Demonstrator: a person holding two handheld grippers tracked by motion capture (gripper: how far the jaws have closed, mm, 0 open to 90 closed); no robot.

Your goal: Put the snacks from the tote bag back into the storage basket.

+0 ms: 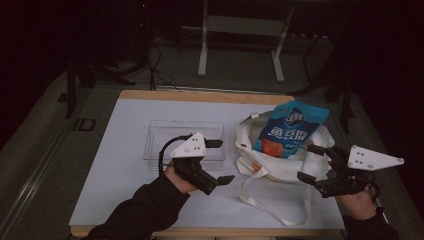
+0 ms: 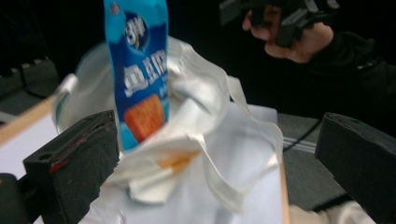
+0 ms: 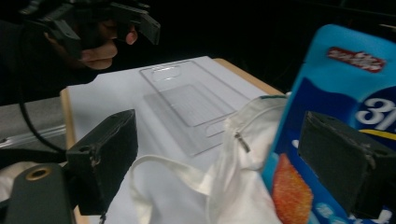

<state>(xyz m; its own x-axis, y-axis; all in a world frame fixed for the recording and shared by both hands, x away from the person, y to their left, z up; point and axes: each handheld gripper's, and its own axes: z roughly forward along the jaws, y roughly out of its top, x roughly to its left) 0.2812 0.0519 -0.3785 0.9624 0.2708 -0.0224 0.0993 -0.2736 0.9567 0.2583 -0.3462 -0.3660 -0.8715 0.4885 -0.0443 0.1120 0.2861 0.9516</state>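
A blue snack bag (image 1: 291, 129) (image 2: 140, 70) (image 3: 345, 140) stands upright out of a white cloth tote bag (image 1: 272, 165) (image 2: 201, 154) (image 3: 233, 186) on the white table (image 1: 125, 175). My left gripper (image 1: 220, 161) (image 2: 219, 158) hovers open just left of the tote, between it and a clear plastic tray (image 1: 185, 137) (image 3: 191, 102). My right gripper (image 1: 311, 162) (image 3: 233, 154) is open at the tote's right side, jaws spread, nothing between them. The snack bag's lower part is hidden inside the tote.
The tote's long strap (image 1: 280, 210) loops toward the front table edge. A white metal stand (image 1: 240, 40) is on the floor behind the table. Dark floor and cables (image 1: 150, 65) lie beyond the far edge.
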